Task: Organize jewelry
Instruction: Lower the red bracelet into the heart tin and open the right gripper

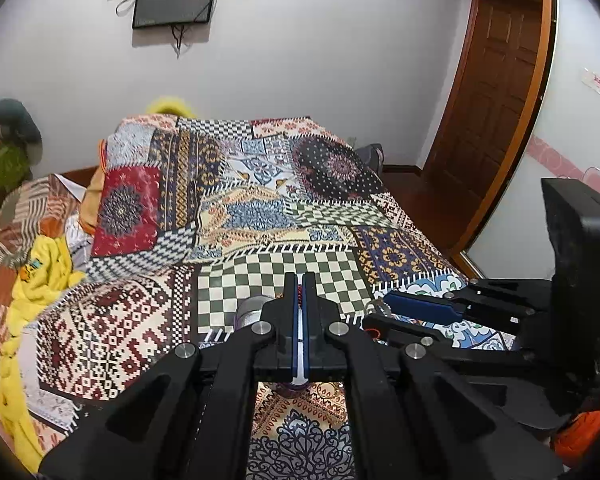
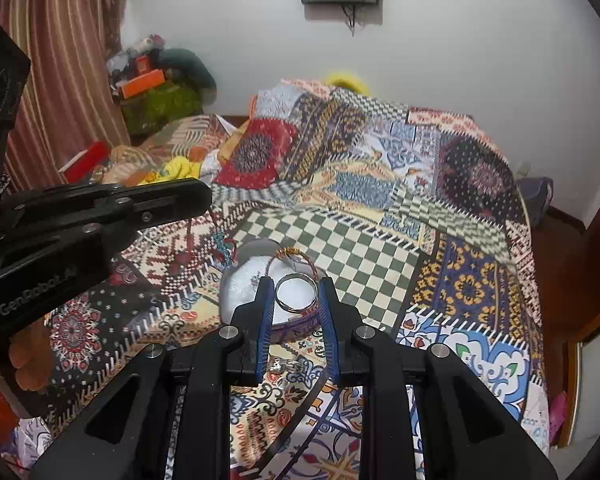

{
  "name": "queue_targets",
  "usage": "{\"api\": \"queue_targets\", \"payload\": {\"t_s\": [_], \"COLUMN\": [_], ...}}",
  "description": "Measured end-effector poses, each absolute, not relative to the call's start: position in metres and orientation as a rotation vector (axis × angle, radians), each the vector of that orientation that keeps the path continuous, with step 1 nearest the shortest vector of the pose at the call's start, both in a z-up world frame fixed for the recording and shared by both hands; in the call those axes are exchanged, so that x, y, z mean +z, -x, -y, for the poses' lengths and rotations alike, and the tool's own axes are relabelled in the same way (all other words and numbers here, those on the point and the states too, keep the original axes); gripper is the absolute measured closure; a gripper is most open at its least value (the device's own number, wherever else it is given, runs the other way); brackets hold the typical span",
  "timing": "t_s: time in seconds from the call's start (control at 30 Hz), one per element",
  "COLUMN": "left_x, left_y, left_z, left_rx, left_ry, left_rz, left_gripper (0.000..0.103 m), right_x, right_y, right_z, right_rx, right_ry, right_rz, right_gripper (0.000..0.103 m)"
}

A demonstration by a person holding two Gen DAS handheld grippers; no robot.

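My right gripper is shut on a silver bangle, held between its blue pads just above a round jewelry box with a white inside. A thin gold bangle stands in the box behind the silver one. My left gripper is shut on a red beaded string; in the right wrist view the string hangs from it with a teal charm, left of the box. A small silver ring lies on the bedspread under my right gripper.
All this is over a bed with a patchwork bedspread. Yellow cloth and clutter lie on the left. A wooden door is at the right. A dark screen hangs on the white wall.
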State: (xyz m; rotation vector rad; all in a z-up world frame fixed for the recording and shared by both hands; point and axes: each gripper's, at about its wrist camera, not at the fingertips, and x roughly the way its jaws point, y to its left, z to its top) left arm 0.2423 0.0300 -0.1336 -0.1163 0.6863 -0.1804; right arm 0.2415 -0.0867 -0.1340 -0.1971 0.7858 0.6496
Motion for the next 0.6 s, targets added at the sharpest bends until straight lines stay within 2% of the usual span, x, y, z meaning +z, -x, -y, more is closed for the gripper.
{"api": "queue_targets", "payload": {"t_s": [0.6], "left_x": [-0.183], "left_y": [-0.268], "left_z": [-0.038], "left_rx": [-0.196], "left_ry": [0.133], "left_rz": [-0.814], "left_gripper": [0.103], "right_x": [-0.161], "right_y": [-0.260], "right_z": [0.066], "right_rx": [0.691], "right_ry": [0.243], "right_rz": [-0.875], "right_gripper": [0.083]}}
